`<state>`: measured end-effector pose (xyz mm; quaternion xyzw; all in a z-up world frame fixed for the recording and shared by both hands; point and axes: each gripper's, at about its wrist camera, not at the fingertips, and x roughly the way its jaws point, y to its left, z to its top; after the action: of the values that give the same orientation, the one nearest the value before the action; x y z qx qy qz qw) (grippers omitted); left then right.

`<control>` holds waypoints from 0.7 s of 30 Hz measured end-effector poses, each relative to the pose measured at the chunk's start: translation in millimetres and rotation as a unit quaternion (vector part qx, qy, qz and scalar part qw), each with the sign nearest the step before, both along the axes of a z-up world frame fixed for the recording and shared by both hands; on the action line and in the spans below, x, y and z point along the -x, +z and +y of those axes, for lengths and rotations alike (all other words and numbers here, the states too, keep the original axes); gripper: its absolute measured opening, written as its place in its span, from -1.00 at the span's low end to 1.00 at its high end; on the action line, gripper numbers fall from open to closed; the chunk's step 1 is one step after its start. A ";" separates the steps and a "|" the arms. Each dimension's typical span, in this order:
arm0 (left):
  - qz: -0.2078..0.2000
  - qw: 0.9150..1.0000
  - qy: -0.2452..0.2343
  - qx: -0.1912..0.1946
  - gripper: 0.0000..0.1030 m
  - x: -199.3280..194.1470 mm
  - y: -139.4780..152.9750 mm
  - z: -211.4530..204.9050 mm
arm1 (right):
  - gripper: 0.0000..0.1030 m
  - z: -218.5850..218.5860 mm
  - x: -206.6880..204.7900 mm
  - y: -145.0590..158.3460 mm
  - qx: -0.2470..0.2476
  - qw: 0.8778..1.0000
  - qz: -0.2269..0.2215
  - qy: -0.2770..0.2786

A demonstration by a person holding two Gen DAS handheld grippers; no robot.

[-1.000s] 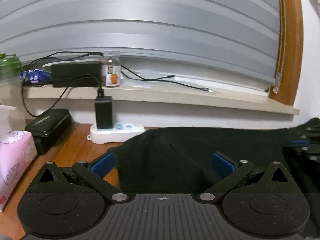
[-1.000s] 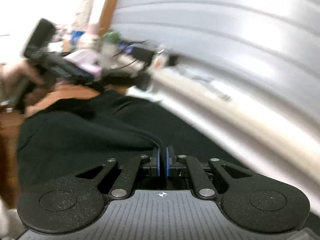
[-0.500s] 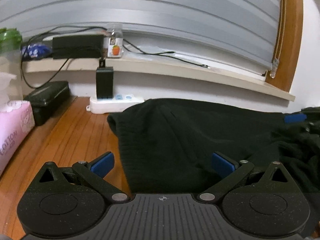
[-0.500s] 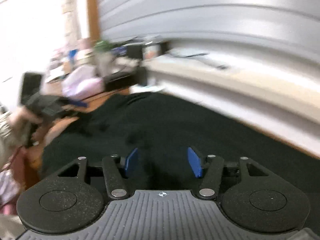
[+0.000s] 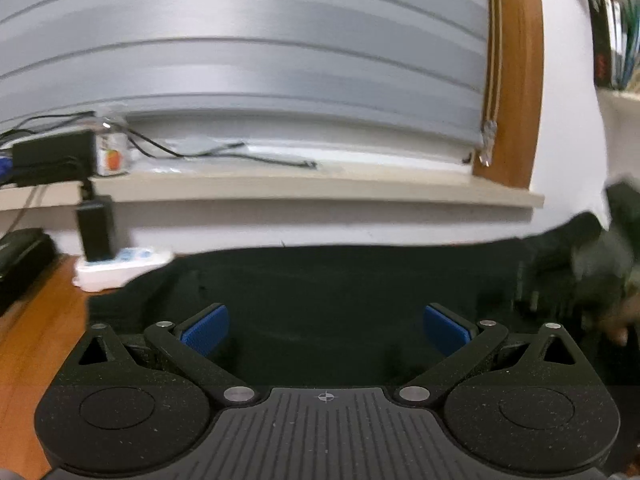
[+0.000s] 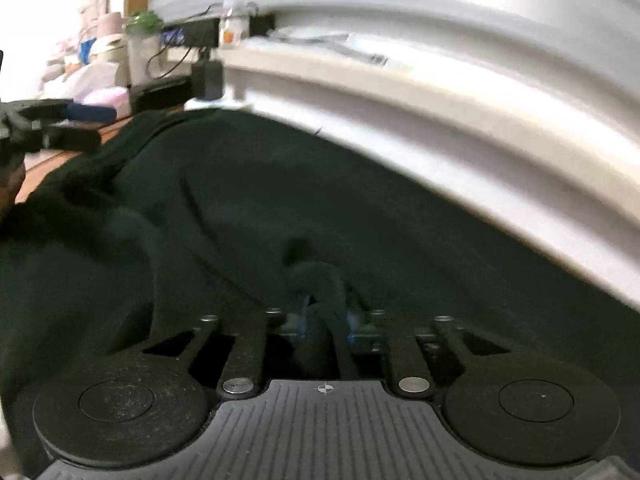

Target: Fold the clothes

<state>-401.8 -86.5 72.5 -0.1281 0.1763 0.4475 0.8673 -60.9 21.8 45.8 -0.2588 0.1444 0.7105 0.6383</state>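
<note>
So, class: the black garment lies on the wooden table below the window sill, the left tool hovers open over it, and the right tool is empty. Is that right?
Not quite. The right tool is not empty: the right wrist view shows a bunched fold of the black garment between its blue pads as they close on it. The rest stands: the left tool is open over the garment on the wooden table.
</note>
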 end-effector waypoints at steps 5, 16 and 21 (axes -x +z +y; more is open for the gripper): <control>0.026 0.999 0.004 0.022 1.00 2.3 -18.0 9.5 | -0.85 11.6 -32.9 30.9 -0.057 0.992 -0.038 -0.104; 0.026 0.997 -0.025 0.070 1.00 23.3 -23.4 21.7 | 0.28 14.3 -59.0 2.0 0.051 0.997 -0.010 -0.064; 0.000 0.997 -0.022 0.069 1.00 34.1 -16.5 22.4 | 0.28 24.3 -97.9 -12.9 0.064 0.993 0.046 -0.091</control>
<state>-435.9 -64.1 56.0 -0.1835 0.2096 0.4149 0.8662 37.0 46.1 32.9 -0.2519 0.2417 0.6498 0.6752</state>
